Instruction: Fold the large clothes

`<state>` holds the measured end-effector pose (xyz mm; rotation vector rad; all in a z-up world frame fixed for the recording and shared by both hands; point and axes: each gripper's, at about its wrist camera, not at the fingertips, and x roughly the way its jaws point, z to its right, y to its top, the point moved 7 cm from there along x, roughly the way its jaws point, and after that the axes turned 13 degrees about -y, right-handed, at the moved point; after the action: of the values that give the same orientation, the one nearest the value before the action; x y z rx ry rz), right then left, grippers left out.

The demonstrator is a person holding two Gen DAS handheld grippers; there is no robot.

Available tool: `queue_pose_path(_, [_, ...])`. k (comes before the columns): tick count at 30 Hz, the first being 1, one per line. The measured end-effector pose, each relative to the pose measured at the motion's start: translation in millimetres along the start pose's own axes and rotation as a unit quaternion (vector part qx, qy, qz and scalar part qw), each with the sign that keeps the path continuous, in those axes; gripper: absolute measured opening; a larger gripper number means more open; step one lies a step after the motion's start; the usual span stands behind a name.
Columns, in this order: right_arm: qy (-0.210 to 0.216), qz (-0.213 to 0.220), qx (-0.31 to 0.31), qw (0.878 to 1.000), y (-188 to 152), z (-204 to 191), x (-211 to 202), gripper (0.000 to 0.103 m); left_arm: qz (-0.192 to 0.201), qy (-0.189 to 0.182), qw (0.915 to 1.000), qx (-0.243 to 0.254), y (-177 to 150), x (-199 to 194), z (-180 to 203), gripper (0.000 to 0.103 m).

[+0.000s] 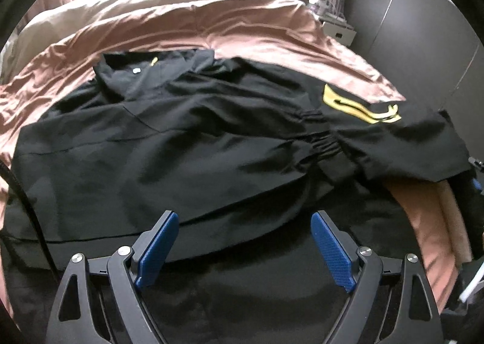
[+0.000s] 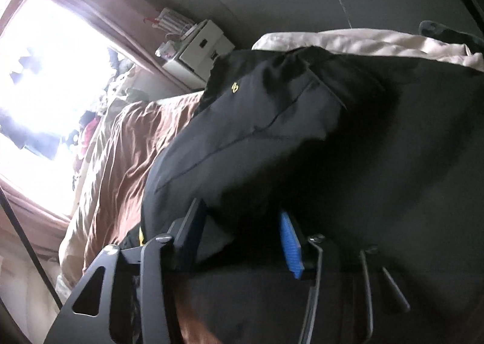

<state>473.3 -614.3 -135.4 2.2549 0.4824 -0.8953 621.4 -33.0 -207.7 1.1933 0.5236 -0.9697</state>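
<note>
The left tongs (image 1: 243, 220) hover spread wide above a black garment (image 1: 169, 138) with yellow patches, lying rumpled across the brown-covered bed (image 1: 242, 38). The right tongs (image 2: 242, 223) pinch its lifted fabric.

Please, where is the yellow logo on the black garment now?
In the left wrist view, the yellow logo sits on the right part of the black garment, beside the gathered elastic band and near the edge of the brown bedspread.
</note>
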Motion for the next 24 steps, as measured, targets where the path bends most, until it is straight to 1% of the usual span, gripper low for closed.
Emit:
queue_pose_path(2, [0.001,0.002,0.003,1.000,5,-1,5,0.021,-0.009,0.004,0.9999,-0.004,-3,10,-6,0.090])
queue_pose_path(4, [0.010,0.011,-0.002,1.000,3,-8,7,0.012,-0.016,0.006,0.9998,-0.008,-5,17,-10,0.090])
queue_pose_path(5, [0.015,0.026,-0.011,0.999,3,-13,-1,0.008,-0.018,0.007,0.9998,-0.008,-7,19,-13,0.090])
queue_pose_path(7, [0.019,0.050,-0.035,0.998,3,-24,-16,0.005,-0.019,0.011,0.9997,-0.012,-9,20,-17,0.089])
queue_pose_path(10, [0.037,0.076,-0.057,0.995,5,-45,-45,0.003,-0.009,-0.003,0.9998,-0.015,-9,12,-17,0.088])
queue_pose_path(12, [0.057,0.092,-0.072,0.992,5,-65,-67,0.002,-0.004,-0.005,0.9999,-0.014,-8,2,-15,0.087])
queue_pose_path(14, [0.075,0.098,-0.086,0.989,1,-85,-86,0.002,0.003,-0.012,0.9998,-0.014,-6,-10,-14,0.087])
queue_pose_path(17, [0.098,0.105,-0.110,0.984,-12,-111,-114,0.002,0.026,-0.022,0.9993,-0.018,-4,-32,-14,0.087])
queue_pose_path(18, [0.104,0.105,-0.119,0.982,-19,-116,-123,0.002,0.033,-0.020,0.9991,-0.018,-5,-40,-16,0.087])
queue_pose_path(21, [0.125,0.105,-0.143,0.976,-36,-146,-143,0.002,0.035,-0.021,0.9989,-0.022,-7,-54,-24,0.088])
queue_pose_path(24, [0.150,0.105,-0.175,0.967,-61,-186,-166,0.002,0.046,-0.013,0.9985,-0.028,-9,-75,-41,0.087])
